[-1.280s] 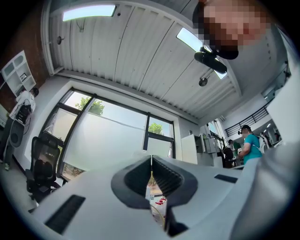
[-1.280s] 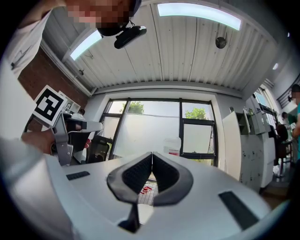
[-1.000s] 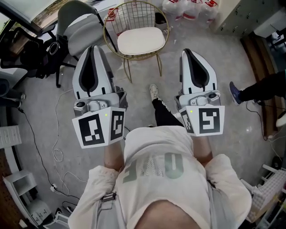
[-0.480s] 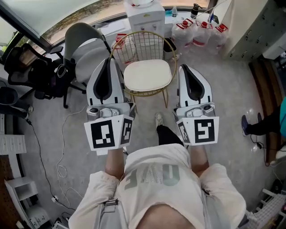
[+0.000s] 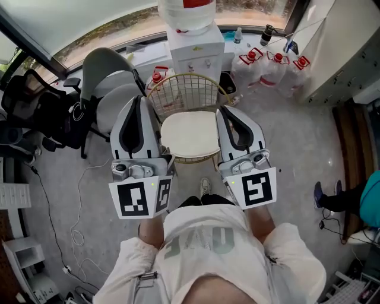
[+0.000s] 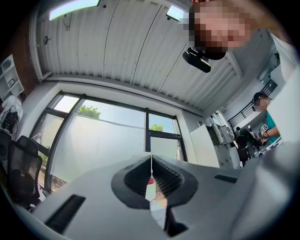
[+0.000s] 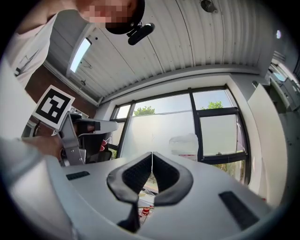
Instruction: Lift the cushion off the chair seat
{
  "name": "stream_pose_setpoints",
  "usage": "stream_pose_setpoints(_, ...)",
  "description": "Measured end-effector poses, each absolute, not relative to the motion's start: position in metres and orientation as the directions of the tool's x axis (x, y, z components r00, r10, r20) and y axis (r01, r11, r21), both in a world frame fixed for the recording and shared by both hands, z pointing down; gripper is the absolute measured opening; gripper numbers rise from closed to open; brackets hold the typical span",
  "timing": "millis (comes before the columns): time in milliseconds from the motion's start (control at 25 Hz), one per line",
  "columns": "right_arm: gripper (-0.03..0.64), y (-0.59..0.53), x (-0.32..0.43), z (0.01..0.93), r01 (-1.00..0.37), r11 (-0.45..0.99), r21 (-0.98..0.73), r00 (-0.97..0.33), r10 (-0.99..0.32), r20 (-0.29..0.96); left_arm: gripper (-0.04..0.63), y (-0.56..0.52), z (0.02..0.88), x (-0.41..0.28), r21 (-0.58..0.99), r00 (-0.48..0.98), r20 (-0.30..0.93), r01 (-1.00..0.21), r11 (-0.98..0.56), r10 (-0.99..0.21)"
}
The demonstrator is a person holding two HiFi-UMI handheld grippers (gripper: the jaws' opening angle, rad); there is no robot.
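The cream cushion lies flat on the seat of the gold wire chair. The 2 claws flank that chair: the left claw at the seat's left edge, the right claw at its right edge. Both are closed tight and empty. A water dispenser stands just behind the chair.

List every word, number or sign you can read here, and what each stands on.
None can be quoted.
Print on the shirt: large pale letters, upside down and creased, not legible.
Left tool and right tool cubes: black-and-white square codes, no letters.
Red label on the water bottle: too blurred to read.
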State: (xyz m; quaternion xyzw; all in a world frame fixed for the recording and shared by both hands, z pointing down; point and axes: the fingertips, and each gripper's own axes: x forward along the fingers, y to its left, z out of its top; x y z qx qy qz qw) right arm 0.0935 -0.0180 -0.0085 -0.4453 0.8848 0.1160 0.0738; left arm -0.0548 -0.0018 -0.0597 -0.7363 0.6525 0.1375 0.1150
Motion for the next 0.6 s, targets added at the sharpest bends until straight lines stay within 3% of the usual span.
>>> stream_pose_setpoints(600,0.017,-0.087,0.073,-0.012,-0.805,0.586,0.092,-0.590,-0.775,-0.225,0.014,-0.071,-0.064,-0.073,0.036,0.110,-0.350,-0.991,-0.130,-0.930)
